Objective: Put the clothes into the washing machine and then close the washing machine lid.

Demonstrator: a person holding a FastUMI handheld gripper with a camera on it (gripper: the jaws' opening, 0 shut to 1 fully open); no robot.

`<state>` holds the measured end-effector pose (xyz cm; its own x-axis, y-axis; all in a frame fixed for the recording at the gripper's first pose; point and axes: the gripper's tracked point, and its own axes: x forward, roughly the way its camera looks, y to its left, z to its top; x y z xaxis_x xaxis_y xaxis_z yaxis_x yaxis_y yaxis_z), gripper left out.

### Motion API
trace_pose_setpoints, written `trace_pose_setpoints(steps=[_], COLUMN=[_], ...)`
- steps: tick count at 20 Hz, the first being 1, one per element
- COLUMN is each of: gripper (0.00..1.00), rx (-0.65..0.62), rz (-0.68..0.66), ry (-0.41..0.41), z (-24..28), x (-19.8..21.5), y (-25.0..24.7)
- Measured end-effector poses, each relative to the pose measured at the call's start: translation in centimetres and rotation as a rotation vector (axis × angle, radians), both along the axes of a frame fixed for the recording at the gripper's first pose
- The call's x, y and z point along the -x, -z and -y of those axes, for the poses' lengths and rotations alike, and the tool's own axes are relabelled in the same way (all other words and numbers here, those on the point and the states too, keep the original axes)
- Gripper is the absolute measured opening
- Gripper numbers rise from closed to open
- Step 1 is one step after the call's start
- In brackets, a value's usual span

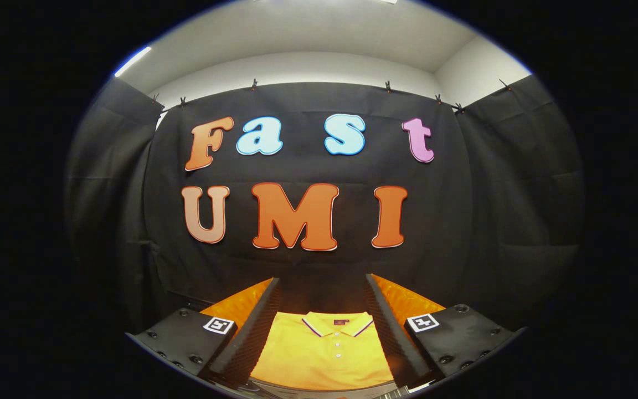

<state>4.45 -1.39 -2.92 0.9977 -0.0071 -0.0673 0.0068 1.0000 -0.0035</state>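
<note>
A folded yellow polo shirt (324, 352) with a striped collar and a small dark label lies flat below me, its collar toward the booth wall. My gripper (323, 288) hangs above it, open, fingers spread wide to either side of the shirt. Nothing sits between the ribbed pads (258, 332); the shirt lies beneath and between them, apart from both.
The black cloth wall (308, 260) stands close ahead, past the shirt's collar, with side curtains (518, 210) to left and right. A pale surface edge (319, 390) shows under the shirt's near hem.
</note>
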Motion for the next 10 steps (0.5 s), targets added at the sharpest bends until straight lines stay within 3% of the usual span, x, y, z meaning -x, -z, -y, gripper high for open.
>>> trace_pose_setpoints(steps=[10], gripper=[0.98], rx=[-0.07], rz=[-0.258], ry=[0.03], z=[2.4], x=[-7.3], y=[12.5])
